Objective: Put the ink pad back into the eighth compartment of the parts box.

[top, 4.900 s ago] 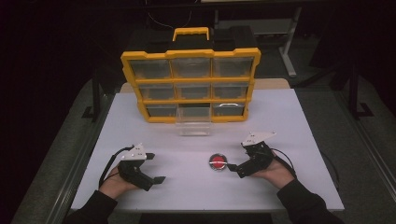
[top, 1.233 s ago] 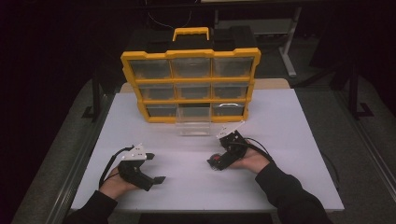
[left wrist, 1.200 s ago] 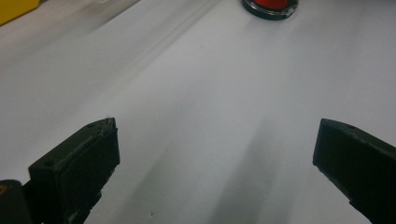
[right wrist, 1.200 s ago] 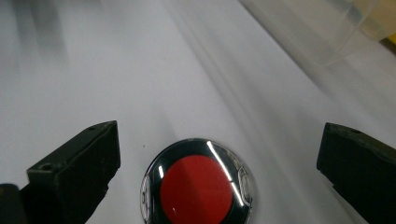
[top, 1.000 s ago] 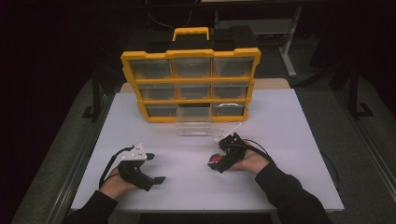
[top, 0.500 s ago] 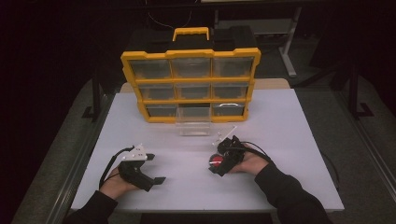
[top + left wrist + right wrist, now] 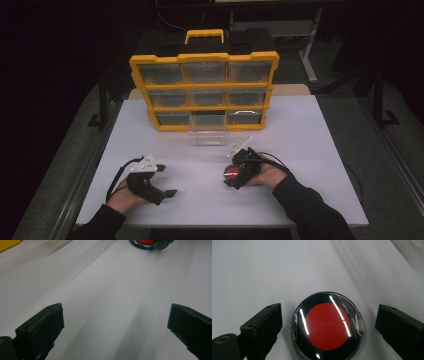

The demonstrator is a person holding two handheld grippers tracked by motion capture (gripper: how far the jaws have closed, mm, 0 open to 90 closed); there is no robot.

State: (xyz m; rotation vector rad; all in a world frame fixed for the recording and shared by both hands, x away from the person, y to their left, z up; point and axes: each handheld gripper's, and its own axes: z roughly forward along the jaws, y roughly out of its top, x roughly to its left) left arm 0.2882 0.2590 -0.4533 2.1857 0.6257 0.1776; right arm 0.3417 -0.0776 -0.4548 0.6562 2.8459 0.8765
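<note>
My right gripper (image 7: 328, 327): jaws spread, straddling red round disc (image 7: 327, 326), possibly untouched. My left gripper (image 7: 112, 332): released, holding nothing, disc ahead.

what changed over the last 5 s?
The right gripper swung left from beside the round red-and-black clear-topped disc to over it, jaws open on either side, not yet closed. Left gripper, yellow drawer organizer and pulled-out clear drawer stayed put.

You have a round disc (image 7: 327, 326) with a red centre and black rim on a white table (image 7: 310, 130). Behind it stands a yellow organiser (image 7: 204, 57) with clear drawers; both grippers' jaws are black.
</note>
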